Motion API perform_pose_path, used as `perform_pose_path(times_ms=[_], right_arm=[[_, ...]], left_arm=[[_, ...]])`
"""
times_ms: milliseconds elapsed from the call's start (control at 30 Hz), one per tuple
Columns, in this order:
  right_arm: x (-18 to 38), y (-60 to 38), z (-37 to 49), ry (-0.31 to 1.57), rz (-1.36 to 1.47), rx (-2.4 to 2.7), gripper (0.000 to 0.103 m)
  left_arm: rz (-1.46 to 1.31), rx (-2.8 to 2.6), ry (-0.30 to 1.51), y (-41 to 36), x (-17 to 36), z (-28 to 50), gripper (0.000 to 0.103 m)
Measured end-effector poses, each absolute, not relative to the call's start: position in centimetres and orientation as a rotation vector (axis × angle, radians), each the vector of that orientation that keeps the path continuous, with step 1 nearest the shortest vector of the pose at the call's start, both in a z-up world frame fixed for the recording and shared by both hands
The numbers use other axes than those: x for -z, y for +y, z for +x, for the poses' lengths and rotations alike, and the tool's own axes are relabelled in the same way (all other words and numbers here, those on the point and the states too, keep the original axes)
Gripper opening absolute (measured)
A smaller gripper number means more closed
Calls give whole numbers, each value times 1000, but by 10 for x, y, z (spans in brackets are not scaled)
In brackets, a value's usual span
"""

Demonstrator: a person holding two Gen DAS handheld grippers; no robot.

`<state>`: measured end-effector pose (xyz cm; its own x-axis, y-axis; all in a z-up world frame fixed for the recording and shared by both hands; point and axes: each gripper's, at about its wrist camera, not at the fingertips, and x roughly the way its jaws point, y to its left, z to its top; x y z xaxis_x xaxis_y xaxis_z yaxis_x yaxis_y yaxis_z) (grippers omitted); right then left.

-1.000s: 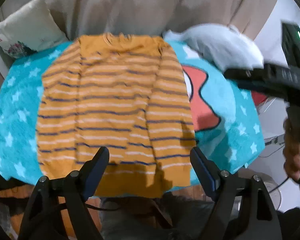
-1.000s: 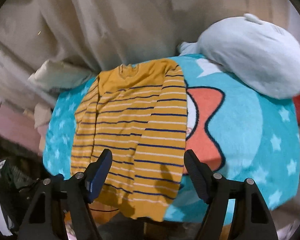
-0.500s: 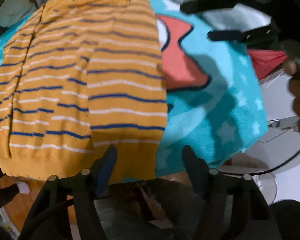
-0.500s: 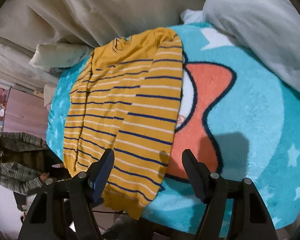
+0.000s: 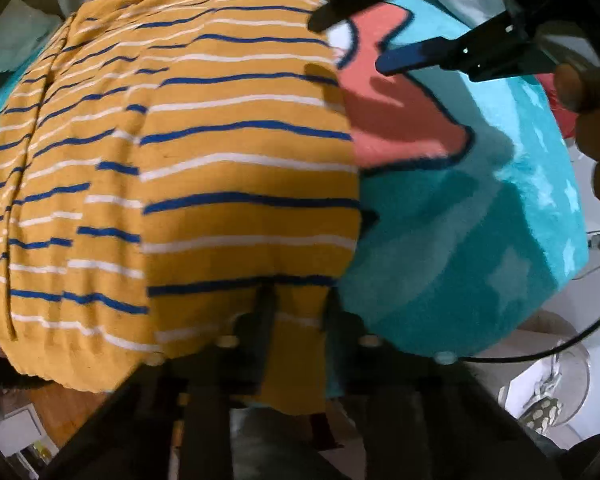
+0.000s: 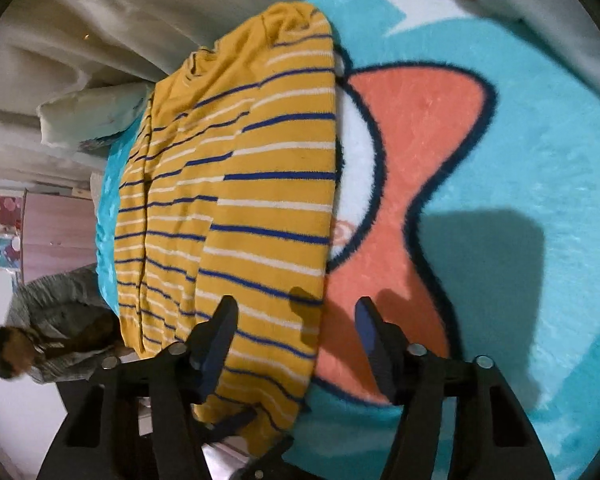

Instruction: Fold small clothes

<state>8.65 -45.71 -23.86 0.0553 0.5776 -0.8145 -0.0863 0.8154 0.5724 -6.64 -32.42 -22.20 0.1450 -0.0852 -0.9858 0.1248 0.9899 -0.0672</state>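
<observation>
The left gripper (image 5: 296, 308) points straight down, its jaws closing on a pinch of cloth. The right gripper (image 6: 296, 320) tilts downward, jaws closing, its pads pressing on nothing.

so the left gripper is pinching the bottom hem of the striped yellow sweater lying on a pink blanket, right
Not quite. The blanket is turquoise with a salmon shape on it, not pink, as the right wrist view shows. The rest holds: the left gripper is closing on the bottom hem of the striped yellow sweater, with the fabric between its jaws.
</observation>
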Motion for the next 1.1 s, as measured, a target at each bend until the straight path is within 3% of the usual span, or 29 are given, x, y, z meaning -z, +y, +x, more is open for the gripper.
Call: perform_pose_path(times_ms=[133, 300, 333, 567, 800, 1033, 1100], right_arm=[[256, -445, 98, 1473, 471, -532, 52], [266, -428, 99, 1509, 435, -515, 22], [265, -429, 100, 1510, 440, -507, 11], [230, -438, 98, 1446, 555, -581, 7], [158, -364, 115, 1322, 517, -727, 7], [170, -261, 149, 1357, 466, -780, 10], [186, -233, 157, 1360, 417, -764, 13]], left_arm=[[-62, 184, 1446, -303, 221, -63, 8], [-208, 236, 1466, -279, 208, -62, 7], [-238, 240, 1463, -273, 202, -63, 7], [-447, 310, 1416, -217, 149, -69, 6], [-624, 307, 1330, -150, 108, -63, 6], [-613, 187, 1334, -78, 135, -51, 7], [-633, 149, 1373, -52, 158, -48, 12]])
